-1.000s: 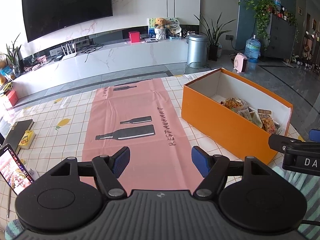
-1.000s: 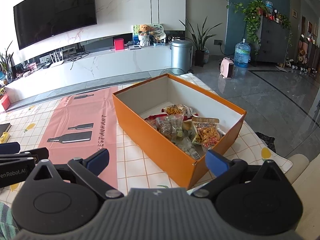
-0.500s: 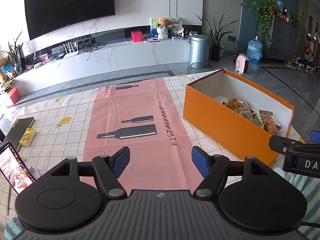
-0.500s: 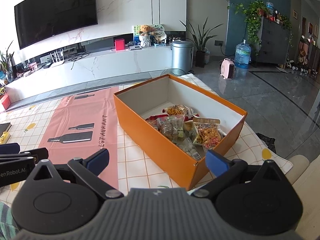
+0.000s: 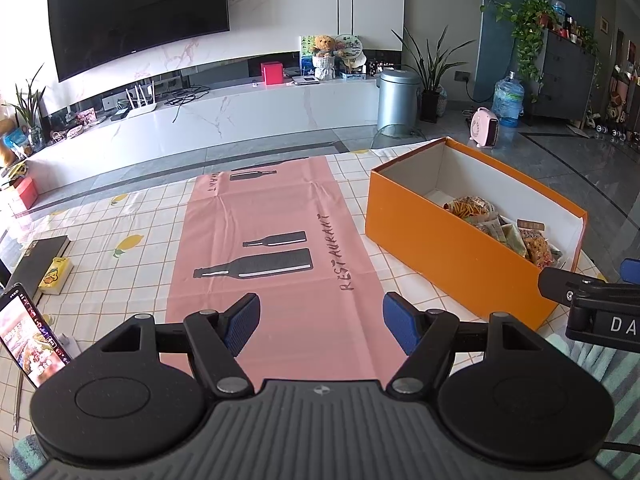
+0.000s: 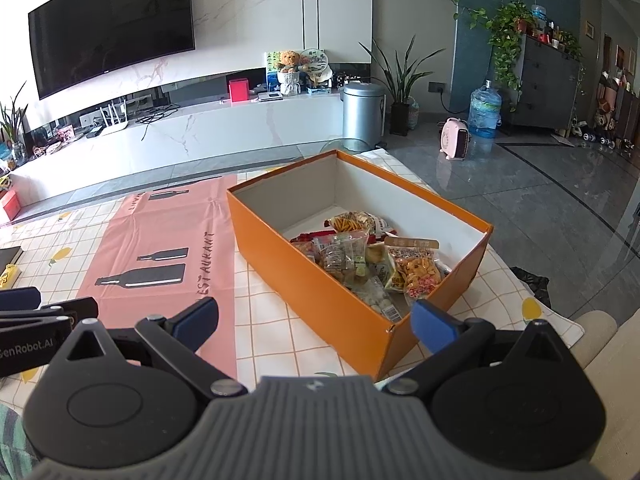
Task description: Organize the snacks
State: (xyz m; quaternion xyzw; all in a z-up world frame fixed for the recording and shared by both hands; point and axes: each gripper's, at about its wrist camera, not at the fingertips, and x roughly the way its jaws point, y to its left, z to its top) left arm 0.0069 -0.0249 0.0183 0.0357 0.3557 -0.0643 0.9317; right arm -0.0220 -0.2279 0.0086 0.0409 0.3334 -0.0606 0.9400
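- Left wrist view: the left tool (image 5: 321, 322) hangs over the near end of the pink mat (image 5: 276, 248), blue pads spread wide with nothing between them.
- Ahead and to the right of this tool stands the orange box (image 5: 460, 256) on the bench (image 5: 120, 216); snack packets (image 5: 500, 228) lie heaped in the end of the box nearer the tool.
- The right tool's finger shows at the right edge, just beside the box's near corner.
- No loose snack shows on the mat or the checked cloth ahead of this tool; left of it lie only a phone (image 5: 28, 336), a small yellow pack (image 5: 56, 276) and a dark book.
- Right wrist view: the right tool (image 6: 314, 320) sits low before the near corner of the orange box (image 6: 320, 280), pads wide apart and empty.
- The snack packets (image 6: 360, 260) lie straight ahead of it, inside the box, piled toward the near end; the far end is bare.
- Judged step: gathering seems done, and both tools are idle in front of the box.
- Next move, as a guess: if sorting goes on, the right tool must reach forward over the near wall and close on one packet; thin, slippery wrappers call for a pinch on an edge seam.
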